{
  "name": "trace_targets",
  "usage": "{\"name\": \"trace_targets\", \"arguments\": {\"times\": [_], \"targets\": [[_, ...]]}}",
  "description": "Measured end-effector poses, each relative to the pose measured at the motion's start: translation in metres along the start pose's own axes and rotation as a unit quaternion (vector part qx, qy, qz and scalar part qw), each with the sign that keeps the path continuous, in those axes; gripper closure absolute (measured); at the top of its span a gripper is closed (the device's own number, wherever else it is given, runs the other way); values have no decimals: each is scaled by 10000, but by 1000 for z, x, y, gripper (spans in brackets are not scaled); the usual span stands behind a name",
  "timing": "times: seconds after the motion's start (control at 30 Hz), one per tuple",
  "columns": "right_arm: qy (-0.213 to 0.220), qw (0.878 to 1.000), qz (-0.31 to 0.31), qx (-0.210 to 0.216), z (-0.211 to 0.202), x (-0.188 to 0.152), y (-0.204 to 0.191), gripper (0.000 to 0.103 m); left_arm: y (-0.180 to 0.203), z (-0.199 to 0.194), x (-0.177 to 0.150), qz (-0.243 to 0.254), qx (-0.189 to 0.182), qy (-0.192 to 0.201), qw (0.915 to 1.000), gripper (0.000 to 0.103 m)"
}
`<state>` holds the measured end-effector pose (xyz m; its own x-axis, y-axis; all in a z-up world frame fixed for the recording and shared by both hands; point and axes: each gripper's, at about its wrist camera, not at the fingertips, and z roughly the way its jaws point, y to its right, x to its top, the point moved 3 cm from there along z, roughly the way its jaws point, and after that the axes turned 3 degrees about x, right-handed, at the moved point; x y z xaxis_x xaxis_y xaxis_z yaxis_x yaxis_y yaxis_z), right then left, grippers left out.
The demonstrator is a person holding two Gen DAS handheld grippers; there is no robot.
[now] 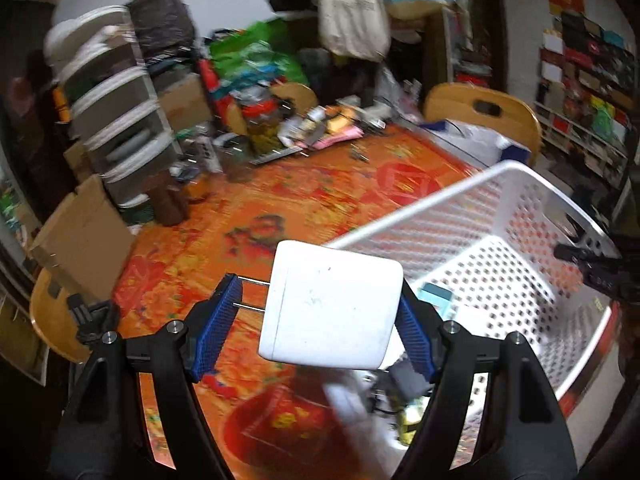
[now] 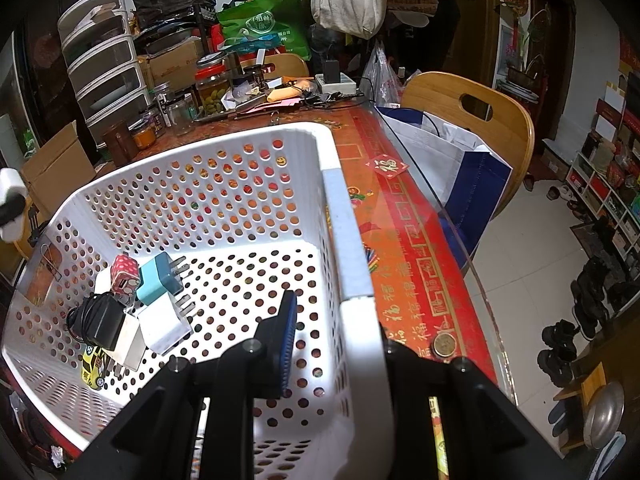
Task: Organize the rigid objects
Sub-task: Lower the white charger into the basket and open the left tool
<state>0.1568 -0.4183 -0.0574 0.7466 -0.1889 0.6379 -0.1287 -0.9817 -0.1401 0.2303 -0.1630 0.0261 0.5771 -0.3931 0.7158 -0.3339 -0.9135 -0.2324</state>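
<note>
The left gripper [image 1: 320, 320] was clenched on a white charger [image 1: 332, 304], a big square block with two metal pins. The pins pointed toward the gripper's left pad, and this pad pressed on their tips, while the right pad pressed on the opposite face of the block. So the charger was held up between the two blue pads, above the orange tablecloth [image 1: 240, 216] and just to the left of the white basket [image 1: 500, 248]. The picture of this view was blurred.

The right gripper [image 2: 336, 336] was closed on the right wall of the basket [image 2: 348, 248]. Its left finger with the blue pad stood inside the basket, and the right finger was outside, mostly hidden behind the rim. The wall was squeezed between them.

Inside the basket, to the left of the right gripper, some small things lay together near the left wall: a teal charger [image 2: 160, 276], a red dotted charger [image 2: 125, 276], a second white charger [image 2: 166, 326], a black adapter [image 2: 100, 320] with its cable, and a yellow toy car [image 2: 92, 364] closest to the gripper's side. Ahead of both grippers, at the far end of the table, stood jars [image 2: 212, 88] and other clutter. A wooden chair [image 2: 476, 120] stood to the right of the right gripper.
</note>
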Motion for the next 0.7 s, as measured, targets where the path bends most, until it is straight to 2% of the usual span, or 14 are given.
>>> {"name": "trace_targets", "arguments": {"times": [0.13,0.33,0.47,0.57,0.7], "targets": [[1,10000,0,2,0,0,0,81,33,15,1,197,-329,-294,9988,31],[0,10000,-2,-2,0,-1,0,81,77,44,3,611,-704,-938,9912,31],[2,10000,1,10,0,-1,-1,80,101,59,3,799,-964,-1329,9832,31],[4,10000,1,18,0,-1,-1,80,116,67,2,962,-979,-1511,9790,31],[-3,10000,-6,31,0,-1,-3,80,137,83,-6,1241,-1035,-2013,9661,31]]}}
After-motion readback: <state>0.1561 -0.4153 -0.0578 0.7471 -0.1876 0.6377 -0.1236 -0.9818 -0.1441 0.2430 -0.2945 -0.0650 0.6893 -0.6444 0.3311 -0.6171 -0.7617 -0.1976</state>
